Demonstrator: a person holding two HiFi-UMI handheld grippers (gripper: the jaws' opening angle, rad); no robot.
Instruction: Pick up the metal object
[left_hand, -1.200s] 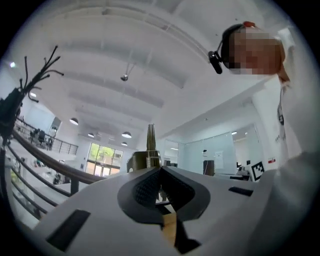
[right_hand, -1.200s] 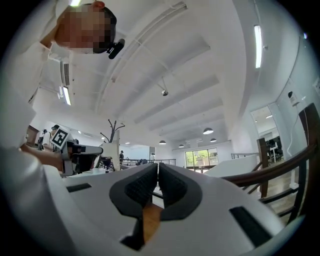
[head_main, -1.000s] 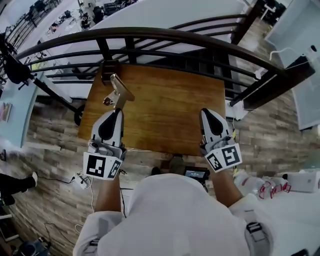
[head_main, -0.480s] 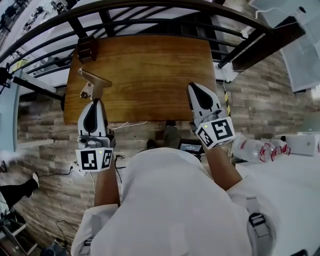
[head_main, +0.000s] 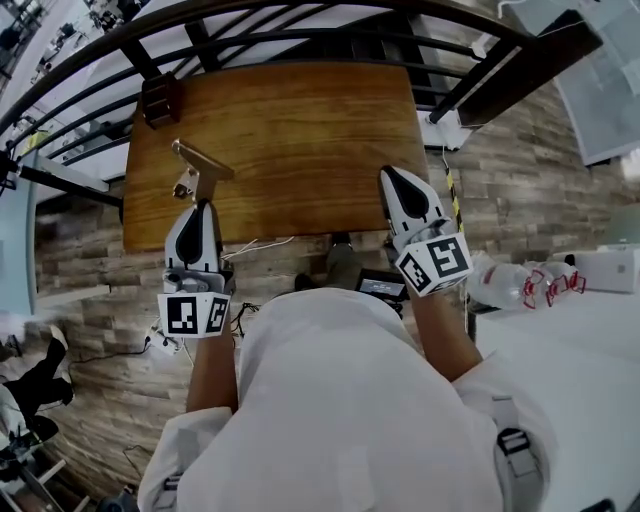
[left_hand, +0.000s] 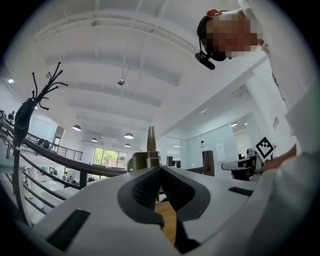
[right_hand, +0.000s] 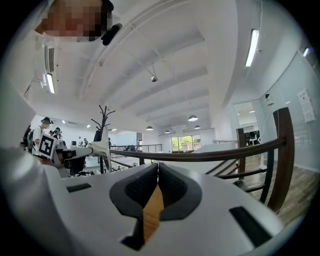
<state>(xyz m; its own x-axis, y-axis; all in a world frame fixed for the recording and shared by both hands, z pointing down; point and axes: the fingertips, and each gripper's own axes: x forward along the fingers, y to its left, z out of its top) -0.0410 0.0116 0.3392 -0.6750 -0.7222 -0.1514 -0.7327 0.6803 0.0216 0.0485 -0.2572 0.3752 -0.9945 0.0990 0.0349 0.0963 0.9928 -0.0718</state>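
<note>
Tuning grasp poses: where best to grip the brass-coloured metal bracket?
Take the brass-coloured metal bracket by its thin flat near leaf, coming from the wooden table's near edge, pads on both faces; its far end is bulkier. The left tool is shut on it there.

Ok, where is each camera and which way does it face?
Head view: on the person's head, steeply down at the wooden table; forearms, left gripper and right gripper show.
Left gripper view: on that gripper, roughly level along its shut jaws at the metal object; torso at right.
Right gripper view: on that gripper, level along shut jaws toward the railing; sleeve at left.
Shared: head and left gripper views both show the metal object.
</note>
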